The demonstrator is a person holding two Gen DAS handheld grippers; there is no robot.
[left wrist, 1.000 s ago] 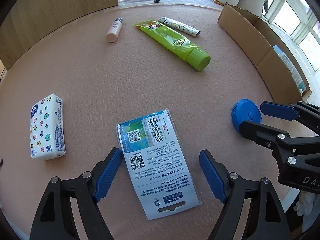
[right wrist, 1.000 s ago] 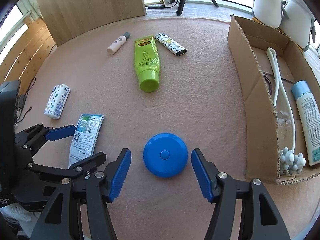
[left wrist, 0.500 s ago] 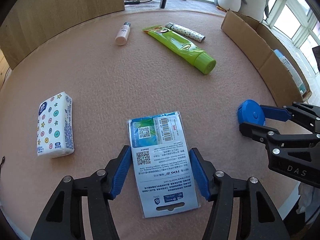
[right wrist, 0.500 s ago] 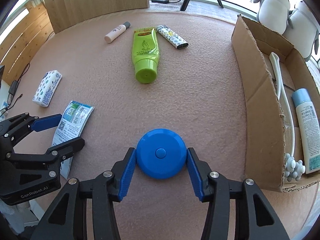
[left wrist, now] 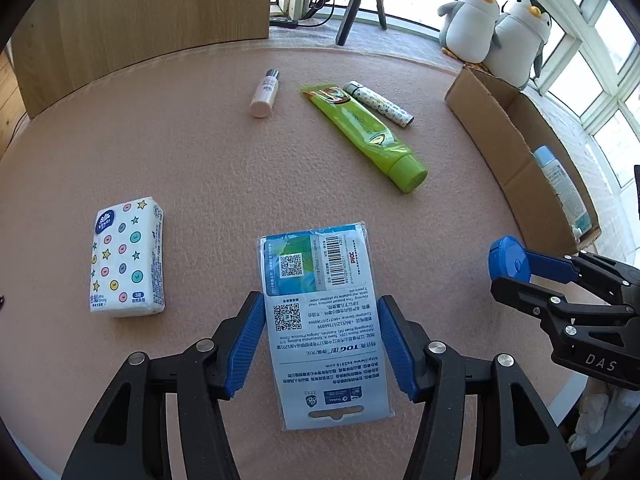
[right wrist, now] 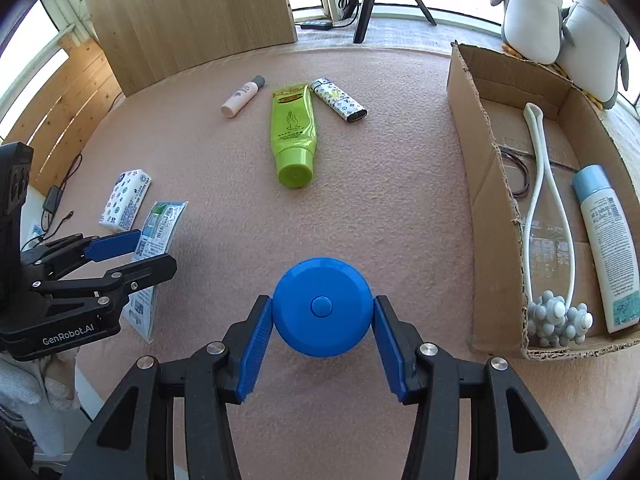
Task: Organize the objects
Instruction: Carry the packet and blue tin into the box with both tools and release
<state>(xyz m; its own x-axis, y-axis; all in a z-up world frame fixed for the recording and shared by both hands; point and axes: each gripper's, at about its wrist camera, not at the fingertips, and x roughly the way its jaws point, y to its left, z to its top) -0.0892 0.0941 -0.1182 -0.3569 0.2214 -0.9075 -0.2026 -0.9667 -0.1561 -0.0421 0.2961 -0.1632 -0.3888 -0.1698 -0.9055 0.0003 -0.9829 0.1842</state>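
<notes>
Your right tongs clamp the blue round case at lower centre; your left tongs pinch the flat printed packet on the counter

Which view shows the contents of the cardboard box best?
The right wrist view: it looks down into the cardboard box, showing the white massager and blue-capped bottle. The left wrist view shows mostly the box's outer wall, with only the bottle visible.

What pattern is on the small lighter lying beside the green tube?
The lighter is white with a dark monogram-style print and a silver top, clearest in the right wrist view, right of the green tube.
</notes>
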